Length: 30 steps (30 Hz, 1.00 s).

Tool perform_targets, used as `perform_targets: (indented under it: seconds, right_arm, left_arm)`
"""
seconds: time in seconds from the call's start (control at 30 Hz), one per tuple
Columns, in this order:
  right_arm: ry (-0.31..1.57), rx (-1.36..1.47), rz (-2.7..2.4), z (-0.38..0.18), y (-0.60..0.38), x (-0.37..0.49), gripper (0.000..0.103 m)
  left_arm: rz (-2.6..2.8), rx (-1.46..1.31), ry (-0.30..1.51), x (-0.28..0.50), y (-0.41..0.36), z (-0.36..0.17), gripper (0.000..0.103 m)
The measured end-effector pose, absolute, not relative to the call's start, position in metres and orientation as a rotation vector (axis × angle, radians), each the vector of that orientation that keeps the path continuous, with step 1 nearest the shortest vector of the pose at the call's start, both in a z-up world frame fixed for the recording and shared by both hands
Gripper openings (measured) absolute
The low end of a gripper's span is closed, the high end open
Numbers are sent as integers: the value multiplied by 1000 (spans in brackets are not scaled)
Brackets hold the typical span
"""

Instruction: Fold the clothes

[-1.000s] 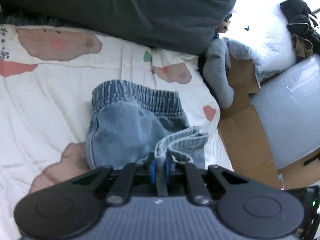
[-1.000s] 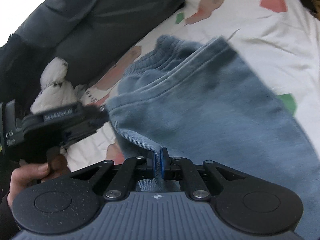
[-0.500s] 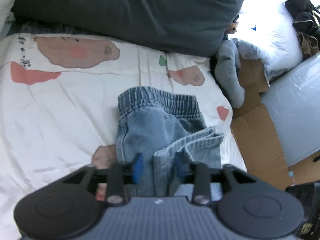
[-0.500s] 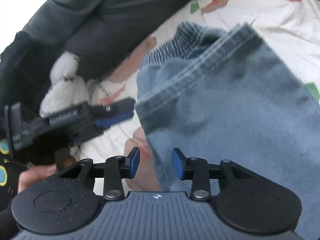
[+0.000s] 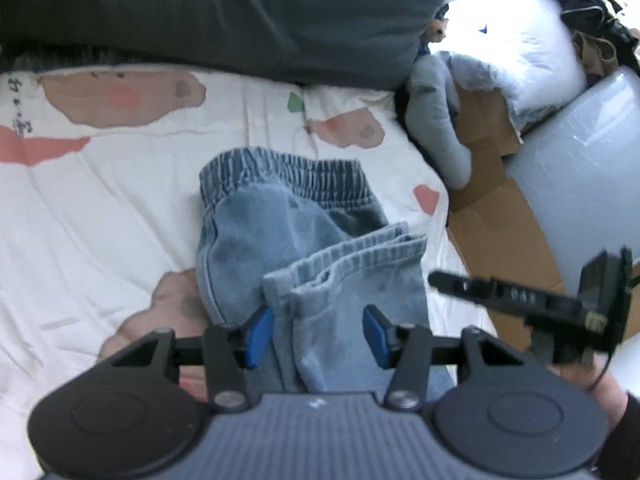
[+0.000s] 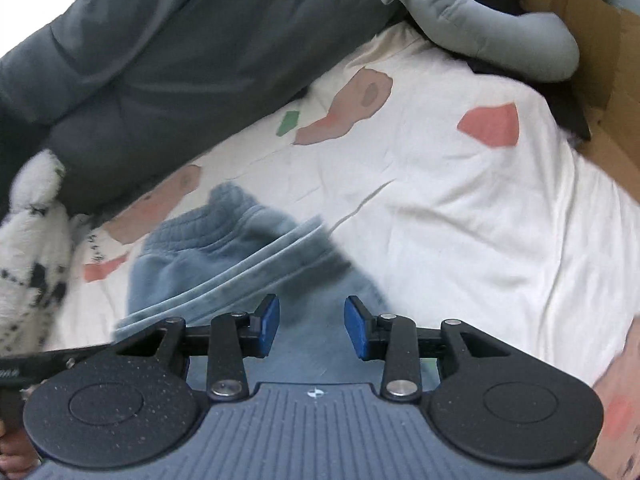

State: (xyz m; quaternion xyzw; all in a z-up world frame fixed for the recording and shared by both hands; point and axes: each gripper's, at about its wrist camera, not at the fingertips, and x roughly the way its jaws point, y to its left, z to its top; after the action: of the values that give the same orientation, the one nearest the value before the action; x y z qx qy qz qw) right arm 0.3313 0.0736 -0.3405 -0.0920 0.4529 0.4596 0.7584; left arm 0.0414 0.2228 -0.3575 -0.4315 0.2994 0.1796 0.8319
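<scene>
White patterned bedsheet (image 5: 100, 208) fills both views — the denim pants (image 5: 296, 240) lie on it below the dark grey pillow (image 5: 224, 12), legs folded up toward the waistband. Left gripper (image 5: 316, 334) and right gripper (image 6: 311, 326) both gape, released; folding looks nearly done.

Both the left gripper (image 5: 316, 332) and right gripper (image 6: 312, 326) have let go of the folded jeans (image 5: 304, 240), fingers now apart.

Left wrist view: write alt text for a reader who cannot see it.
Folded blue denim pants lie on a white patterned bedsheet, hem ends between the open left gripper's blue pads. The right gripper hovers at right; a dark pillow lies behind.
</scene>
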Motion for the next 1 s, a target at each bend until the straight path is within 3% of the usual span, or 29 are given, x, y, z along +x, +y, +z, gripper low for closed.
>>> perform_targets:
  seconds: [0.07,0.17,0.27,0.33,0.4,0.57,0.83,1.0]
  right_arm:
    - [958,-253,1015,-343,82,336,43]
    - [943,-321,1039,-351,94,342,43]
    - [935,-375,1088,-358,103,346,43]
    - [926,-413,1121,-362,109,348,38]
    - [909,-441,1133,-361,110,347,23]
    - [878,-454,1157,-353,105,345,5]
    - [843,-478,1184,-341,102,341,2]
    - [839,-461,1184,-333,103,343,2]
  left_arm:
    - [384,-910,633,43,222,-358,45]
    - [390,-912,637,45,223,-357,30]
    - [398,-927,649,47,224,-358,29]
    - [402,-928,652,48,225,-358,29]
    - [415,-912,664,49,223,-355,27]
    - [443,-868,700,47,214,-345,18]
    - [446,-837,683,56,213,-343,17]
    - [445,-812,658,52,212,-341,6]
